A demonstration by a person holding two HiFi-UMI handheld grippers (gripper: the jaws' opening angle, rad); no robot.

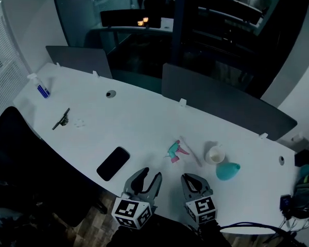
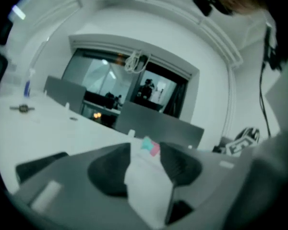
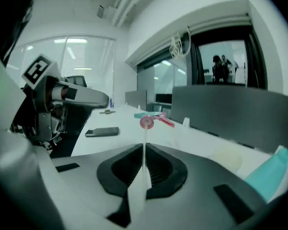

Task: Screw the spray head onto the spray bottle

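1. Teal and pink plastic, the spray head (image 1: 178,151) lies on its side on the white table (image 1: 144,117), and its thin pale tube (image 1: 191,155) runs out toward the near right
2. Just right of it stands a pale round container (image 1: 215,154), and close against that a teal bottle (image 1: 227,171) lies on its side
3. The right gripper (image 1: 192,178) sits at the table's front edge, near the end of the tube but apart from it. Its jaws are clenched together with only a thin pale sliver between them, and its own view shows the spray head straight ahead
4. The left gripper (image 1: 151,175) is just beside it on the left, jaws parted and holding nothing. In its own view the spray head shows beyond the gap, clear of both pads
5. A black phone (image 1: 113,163) lies flat to the left of the left gripper
6. Further left are a small dark tool (image 1: 61,119) and, at the far end, a small bottle with a blue label (image 1: 41,88)
7. Grey dividers (image 1: 221,104) stand along the table's back edge
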